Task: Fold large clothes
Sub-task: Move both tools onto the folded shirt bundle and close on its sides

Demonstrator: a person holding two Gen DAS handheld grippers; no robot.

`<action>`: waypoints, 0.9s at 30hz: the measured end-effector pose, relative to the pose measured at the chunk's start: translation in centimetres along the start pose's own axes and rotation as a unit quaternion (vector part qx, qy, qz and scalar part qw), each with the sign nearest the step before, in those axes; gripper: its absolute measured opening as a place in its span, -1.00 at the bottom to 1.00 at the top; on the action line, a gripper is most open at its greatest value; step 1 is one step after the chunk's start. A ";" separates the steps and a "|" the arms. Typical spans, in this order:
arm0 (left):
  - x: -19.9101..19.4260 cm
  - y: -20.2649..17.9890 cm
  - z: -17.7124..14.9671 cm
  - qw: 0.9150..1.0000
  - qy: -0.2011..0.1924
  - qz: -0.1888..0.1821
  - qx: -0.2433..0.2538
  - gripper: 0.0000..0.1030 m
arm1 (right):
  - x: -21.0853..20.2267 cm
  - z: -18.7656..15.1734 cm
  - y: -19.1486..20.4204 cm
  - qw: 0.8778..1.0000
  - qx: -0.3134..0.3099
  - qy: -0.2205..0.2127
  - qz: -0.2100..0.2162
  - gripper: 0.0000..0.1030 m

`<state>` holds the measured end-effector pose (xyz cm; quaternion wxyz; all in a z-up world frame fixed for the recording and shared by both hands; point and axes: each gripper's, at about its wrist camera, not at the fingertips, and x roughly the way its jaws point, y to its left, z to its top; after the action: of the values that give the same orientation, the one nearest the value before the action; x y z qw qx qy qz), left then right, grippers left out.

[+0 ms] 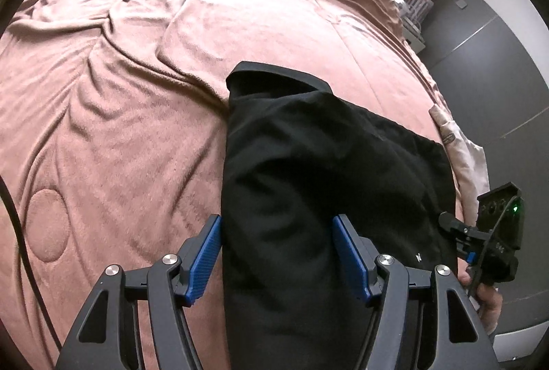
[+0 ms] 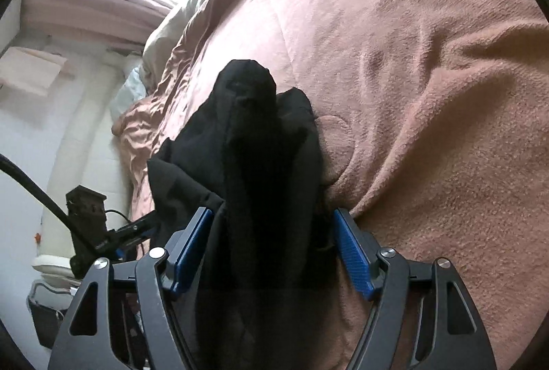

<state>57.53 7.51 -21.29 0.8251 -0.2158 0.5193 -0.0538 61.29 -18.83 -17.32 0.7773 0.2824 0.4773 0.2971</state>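
A black garment (image 1: 308,147), folded into a long thick strip, lies on the pink bed cover (image 1: 120,95) close to the bed's right edge. My left gripper (image 1: 278,250) hovers at its near end, jaws wide. The blue left pad sits at the cloth's left edge and the right pad over the cloth. In the right wrist view the same garment (image 2: 254,130) bunches up between the wide jaws of my right gripper (image 2: 271,246), with cloth filling the gap. I see no pinch in either view. Each gripper also shows in the other's view: right gripper (image 1: 453,226), left gripper (image 2: 147,221).
A hand (image 1: 487,301) holds the right gripper past the bed's right edge. A beige cloth (image 1: 459,147) hangs at that edge. Grey wall panels (image 1: 497,61) and a white rack (image 1: 415,16) stand beyond. A dark cable (image 1: 20,250) runs down the left. A dark basket (image 2: 44,311) sits on the floor.
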 end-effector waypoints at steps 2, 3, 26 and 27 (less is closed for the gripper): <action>0.1 0.0 0.1 1.000 -0.001 -0.001 0.001 0.30 | 0.2 0.2 -0.2 1.000 0.001 0.003 0.011 0.15; 0.2 0.0 0.2 1.000 -0.002 -0.002 0.000 0.30 | 0.3 0.2 -0.4 1.000 0.003 0.004 0.013 0.15; 2.5 2.1 1.4 0.997 0.000 -0.072 -0.042 0.20 | 0.9 0.8 -0.4 0.997 0.041 0.027 0.051 0.19; 2.3 2.0 1.4 0.997 -0.001 -0.070 -0.041 0.14 | 1.4 0.5 0.3 0.998 0.029 0.035 0.045 0.13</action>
<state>59.52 8.99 -23.46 0.8106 -0.2850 0.5037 -0.0896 62.21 -17.71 -17.67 0.7372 0.3151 0.4996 0.3281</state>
